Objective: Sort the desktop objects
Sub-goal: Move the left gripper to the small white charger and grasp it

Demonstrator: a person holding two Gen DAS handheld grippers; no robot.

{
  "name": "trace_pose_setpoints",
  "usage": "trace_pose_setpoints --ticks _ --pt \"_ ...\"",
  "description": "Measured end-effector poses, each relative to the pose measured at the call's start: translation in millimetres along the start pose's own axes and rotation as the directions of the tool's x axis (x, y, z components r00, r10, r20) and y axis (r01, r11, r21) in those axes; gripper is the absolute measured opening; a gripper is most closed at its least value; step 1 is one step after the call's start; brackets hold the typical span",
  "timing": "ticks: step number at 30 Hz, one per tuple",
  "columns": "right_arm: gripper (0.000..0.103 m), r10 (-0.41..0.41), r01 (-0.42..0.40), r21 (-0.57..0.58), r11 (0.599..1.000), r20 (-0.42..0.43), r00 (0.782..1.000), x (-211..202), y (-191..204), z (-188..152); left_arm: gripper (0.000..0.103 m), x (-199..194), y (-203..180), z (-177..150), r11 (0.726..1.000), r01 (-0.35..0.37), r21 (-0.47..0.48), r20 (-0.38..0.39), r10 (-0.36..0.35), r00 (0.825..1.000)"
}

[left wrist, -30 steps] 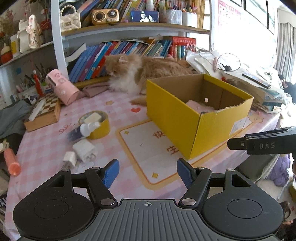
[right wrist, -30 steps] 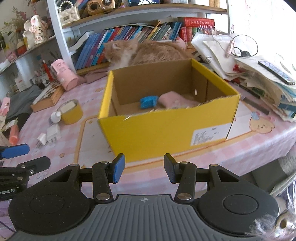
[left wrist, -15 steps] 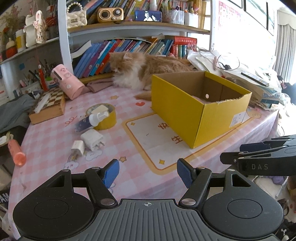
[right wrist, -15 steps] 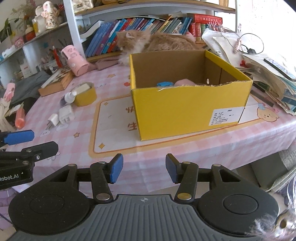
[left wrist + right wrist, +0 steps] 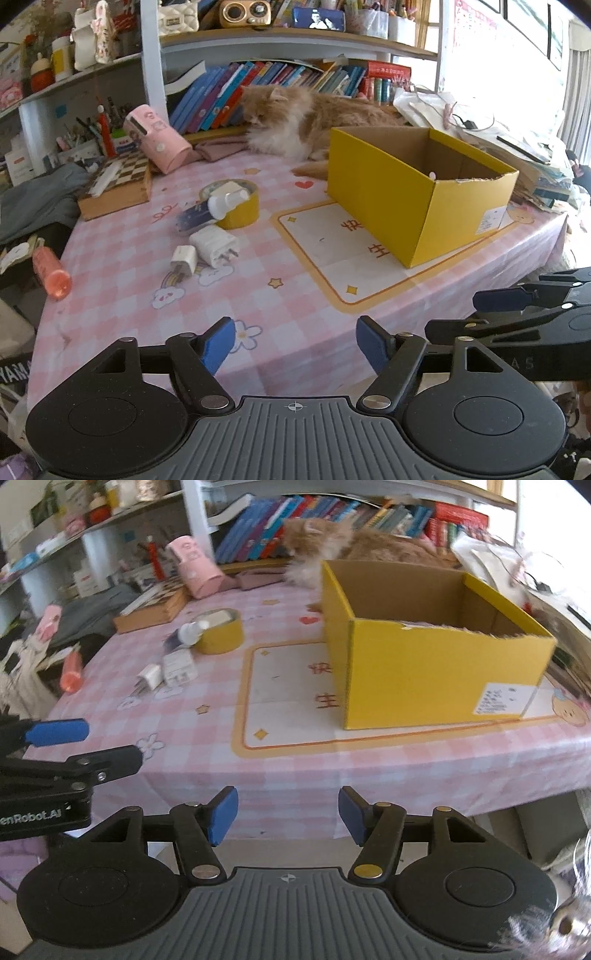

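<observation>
Both tongs empty and opening, left tongs [image 5: 295, 341] and right tongs [image 5: 288, 814] off the worktop's [image 5: 295, 295] near edge, chargers [image 5: 207, 249] mid-left, box [image 5: 417, 195] right; risk: tape [image 5: 236, 205] and bottle [image 5: 210, 212] crowd chargers, sloppy grab knocks them

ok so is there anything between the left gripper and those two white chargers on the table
Nothing visible. The left gripper, empty with its jaws opening, hangs at the table's near edge, and only bare pink checked tablecloth lies between it and the two white chargers. The yellow box stands off to the right.
</observation>
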State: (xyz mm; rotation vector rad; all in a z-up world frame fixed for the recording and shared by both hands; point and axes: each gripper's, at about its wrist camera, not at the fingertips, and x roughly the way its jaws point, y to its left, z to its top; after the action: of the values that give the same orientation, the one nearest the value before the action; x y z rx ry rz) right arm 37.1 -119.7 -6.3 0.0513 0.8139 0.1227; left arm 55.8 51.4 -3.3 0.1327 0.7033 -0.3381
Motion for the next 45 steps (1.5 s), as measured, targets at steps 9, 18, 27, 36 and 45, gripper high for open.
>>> trace_pose_setpoints --ticks 9,18,27,36,45 --pt "0.062 0.020 -0.019 -0.059 0.998 0.016 1.000 3 20 5 0.077 -9 17 -4 0.999 -0.034 -0.030 0.018 0.035 0.999" --pt "0.062 0.070 -0.069 -0.094 0.993 0.005 0.998 11 41 13 0.077 -22 40 -12 0.993 -0.085 -0.081 0.018 0.087 0.996" --pt "0.063 0.109 -0.112 -0.151 0.982 -0.030 0.994 22 57 19 0.077 -20 53 -16 0.983 -0.114 -0.144 -0.005 0.115 0.993" --pt "0.063 0.122 -0.126 -0.177 0.976 -0.033 0.992 40 53 37 0.077 2 56 -1 0.980 -0.130 -0.152 -0.007 0.130 0.991" --pt "0.063 0.150 -0.150 -0.235 0.960 -0.018 0.989 69 41 76 0.077 42 61 32 0.977 -0.157 -0.142 -0.012 0.157 0.988"
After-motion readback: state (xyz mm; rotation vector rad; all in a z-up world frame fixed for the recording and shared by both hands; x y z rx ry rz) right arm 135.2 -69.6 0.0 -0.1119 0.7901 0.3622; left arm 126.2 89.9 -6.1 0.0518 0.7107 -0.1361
